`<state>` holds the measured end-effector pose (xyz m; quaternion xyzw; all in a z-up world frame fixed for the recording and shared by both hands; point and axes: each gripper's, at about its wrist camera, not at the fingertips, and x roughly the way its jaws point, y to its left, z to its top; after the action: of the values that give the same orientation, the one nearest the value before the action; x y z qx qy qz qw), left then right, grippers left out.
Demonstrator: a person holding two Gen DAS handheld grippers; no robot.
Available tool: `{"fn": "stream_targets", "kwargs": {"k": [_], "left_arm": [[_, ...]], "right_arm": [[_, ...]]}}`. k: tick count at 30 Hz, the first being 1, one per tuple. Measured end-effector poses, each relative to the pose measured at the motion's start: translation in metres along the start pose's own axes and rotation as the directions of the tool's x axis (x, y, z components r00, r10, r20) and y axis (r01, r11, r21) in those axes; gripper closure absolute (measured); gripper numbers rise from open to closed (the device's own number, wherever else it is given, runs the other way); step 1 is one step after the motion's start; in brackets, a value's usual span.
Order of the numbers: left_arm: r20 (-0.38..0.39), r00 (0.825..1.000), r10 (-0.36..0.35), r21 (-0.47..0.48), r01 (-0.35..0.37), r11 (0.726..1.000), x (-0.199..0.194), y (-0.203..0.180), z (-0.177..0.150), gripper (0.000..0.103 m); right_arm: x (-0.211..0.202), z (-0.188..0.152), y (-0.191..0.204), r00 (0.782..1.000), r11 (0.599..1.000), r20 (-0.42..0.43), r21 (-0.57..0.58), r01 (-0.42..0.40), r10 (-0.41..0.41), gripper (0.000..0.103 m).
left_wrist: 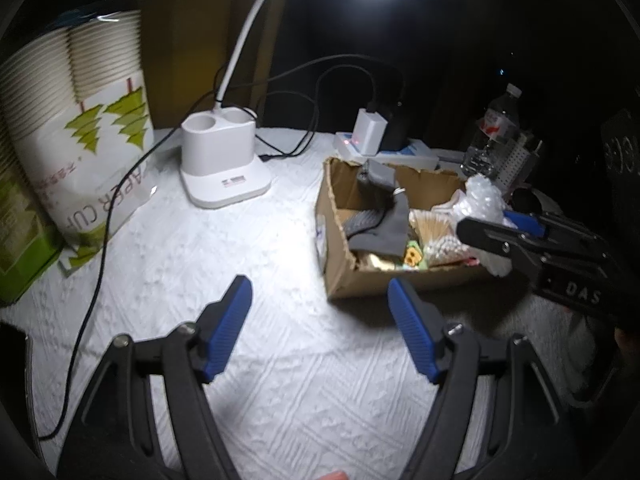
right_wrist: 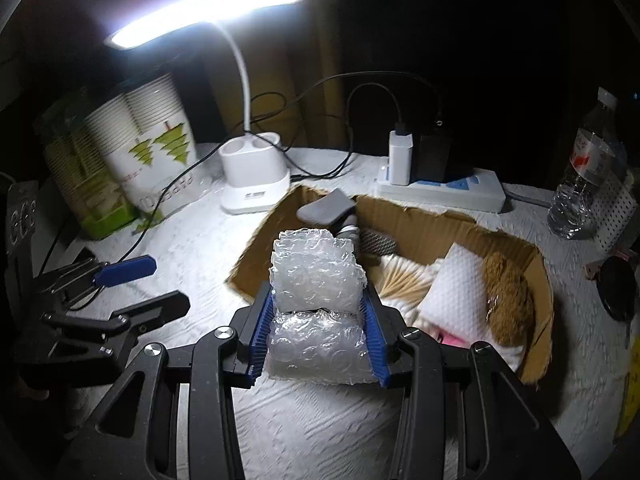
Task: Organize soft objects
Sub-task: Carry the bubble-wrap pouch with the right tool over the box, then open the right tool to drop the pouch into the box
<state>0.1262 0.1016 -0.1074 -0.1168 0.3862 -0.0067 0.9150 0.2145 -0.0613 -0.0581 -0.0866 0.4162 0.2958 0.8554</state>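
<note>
Between the blue pads of the right gripper (right_wrist: 318,320) sits a folded wad of bubble wrap (right_wrist: 316,300), pinched on both sides, at the near rim of the cardboard box (right_wrist: 536,344). Left of the box, the left gripper (left_wrist: 320,320) hangs spread wide over the white cloth (left_wrist: 260,240), holding nothing.

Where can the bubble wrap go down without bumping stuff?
Bare white cloth lies between the cardboard box, the lamp base and the paper cup pack. The box is packed full, and behind it the power strip and water bottle crowd the cloth.
</note>
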Motion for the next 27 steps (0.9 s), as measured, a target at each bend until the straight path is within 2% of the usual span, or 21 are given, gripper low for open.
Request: {"fn": "stream_targets", "kwargs": {"k": [9,16,17,20,27], "left_arm": [[-0.039,0.999,0.001,0.021,0.0,1.0,0.026,-0.006,0.006,0.031],[-0.053,0.999,0.013,0.004,-0.013,1.0,0.033,-0.002,0.004,0.031],[-0.052,0.999,0.014,0.005,-0.014,1.0,0.033,-0.002,0.003,0.031],[-0.046,0.999,0.017,0.01,-0.016,1.0,0.028,-0.005,0.003,0.031],[-0.015,1.0,0.017,0.017,-0.017,1.0,0.01,-0.013,0.002,0.031]], "right_arm": [[0.033,0.011,-0.027,1.0,0.999,-0.024,0.049,0.021,-0.02,0.059],[0.049,0.009,-0.032,0.998,0.997,-0.051,0.076,0.023,-0.019,0.059],[0.049,0.009,-0.031,0.998,0.997,-0.052,0.076,0.022,-0.018,0.058],[0.043,0.009,-0.028,0.999,0.997,-0.04,0.073,0.017,-0.014,0.044],[0.024,0.006,-0.024,1.0,0.997,-0.018,0.073,0.017,-0.015,0.039]]}}
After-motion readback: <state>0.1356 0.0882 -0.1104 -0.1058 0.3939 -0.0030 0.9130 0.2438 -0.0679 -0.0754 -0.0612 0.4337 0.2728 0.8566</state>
